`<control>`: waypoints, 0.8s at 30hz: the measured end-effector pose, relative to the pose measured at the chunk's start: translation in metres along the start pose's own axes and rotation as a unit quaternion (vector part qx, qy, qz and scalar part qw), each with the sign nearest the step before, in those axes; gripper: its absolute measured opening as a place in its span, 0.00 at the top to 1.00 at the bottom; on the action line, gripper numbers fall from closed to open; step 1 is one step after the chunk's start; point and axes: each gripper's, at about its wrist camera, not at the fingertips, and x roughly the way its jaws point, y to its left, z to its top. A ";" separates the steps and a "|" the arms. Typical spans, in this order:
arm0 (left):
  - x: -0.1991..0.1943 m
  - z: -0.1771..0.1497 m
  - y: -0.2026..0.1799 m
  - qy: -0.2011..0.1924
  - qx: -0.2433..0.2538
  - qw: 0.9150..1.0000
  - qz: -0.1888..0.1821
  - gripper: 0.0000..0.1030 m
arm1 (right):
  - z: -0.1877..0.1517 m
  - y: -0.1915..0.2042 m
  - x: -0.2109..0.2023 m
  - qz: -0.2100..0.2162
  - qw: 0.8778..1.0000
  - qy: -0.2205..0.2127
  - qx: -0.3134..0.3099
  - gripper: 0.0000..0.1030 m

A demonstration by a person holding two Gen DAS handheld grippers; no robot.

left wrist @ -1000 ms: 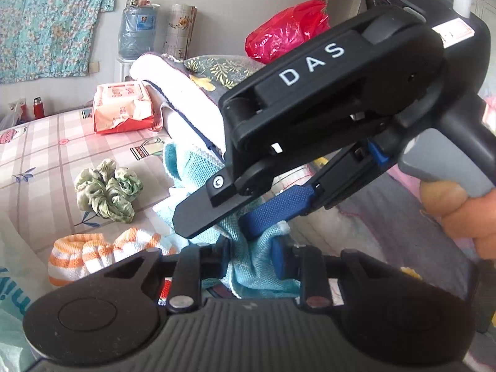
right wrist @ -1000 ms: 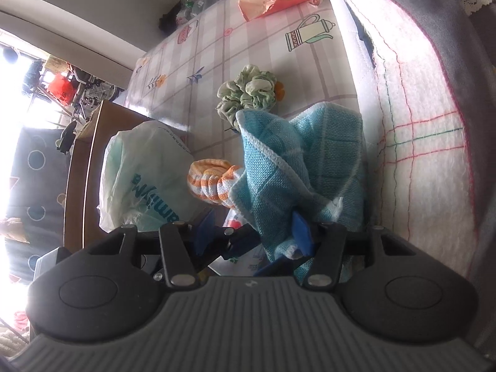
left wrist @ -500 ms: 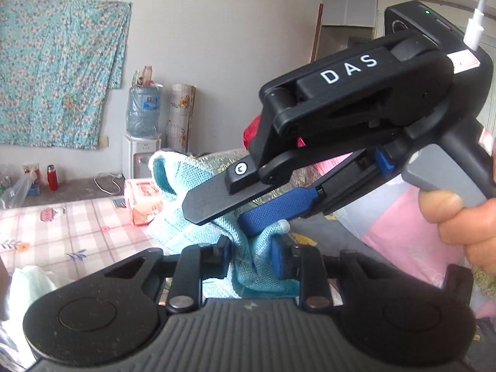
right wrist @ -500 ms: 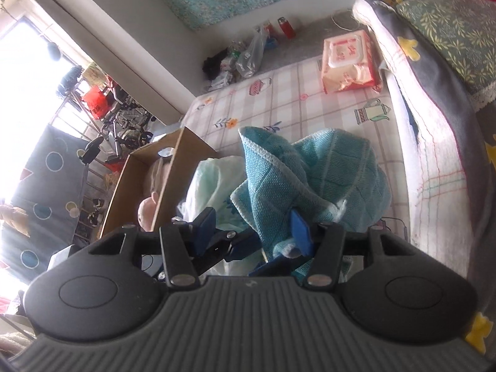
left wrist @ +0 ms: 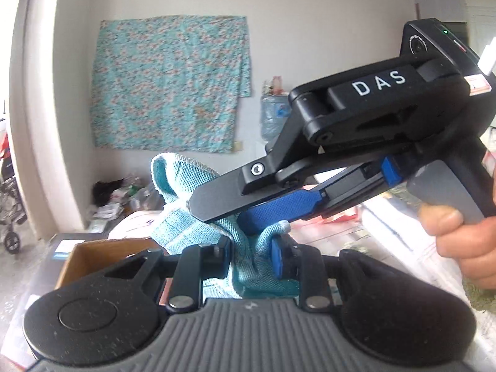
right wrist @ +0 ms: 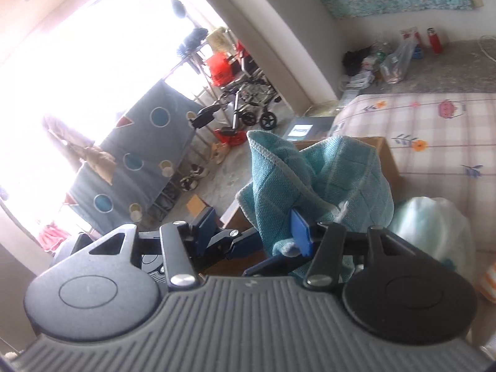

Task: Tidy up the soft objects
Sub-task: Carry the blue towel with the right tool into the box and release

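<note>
A teal knitted cloth [left wrist: 186, 226] hangs bunched in the air between my two grippers. My left gripper [left wrist: 251, 257] is shut on its lower folds, and the blue pads press the fabric from both sides. My right gripper [left wrist: 223, 214] reaches in from the right, held by a person's hand [left wrist: 465, 241], and clamps the same cloth just above. In the right wrist view the cloth [right wrist: 334, 179] drapes over the right finger of my right gripper [right wrist: 252, 229]. A finger of the left gripper [right wrist: 235, 245] sits between those jaws too.
An open cardboard box [left wrist: 93, 254] stands below and left of the cloth, beside the bed [right wrist: 434, 130] with its checked sheet. A white plastic bag [right wrist: 434, 226] lies on the bed near the box [right wrist: 387, 158]. A wheelchair [right wrist: 248, 102] and clutter stand on the floor beyond.
Both grippers rose together with the teal cloth and swung left, away from the bedding pile toward the box. The scrunchies and the wipes pack have left the views.
</note>
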 end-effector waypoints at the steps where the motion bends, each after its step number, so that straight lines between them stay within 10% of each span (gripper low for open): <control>1: -0.002 0.000 0.015 0.012 -0.004 1.000 0.017 0.75 | 0.005 0.005 0.021 0.018 1.000 0.008 0.003 0.49; 12: 0.020 -0.044 0.112 0.152 0.009 0.978 0.141 0.81 | 0.007 0.009 0.242 0.112 0.980 0.121 0.114 0.51; 24: 0.037 -0.074 0.098 0.227 0.137 0.946 0.185 0.83 | -0.015 -0.015 0.315 0.091 0.968 0.178 0.154 0.49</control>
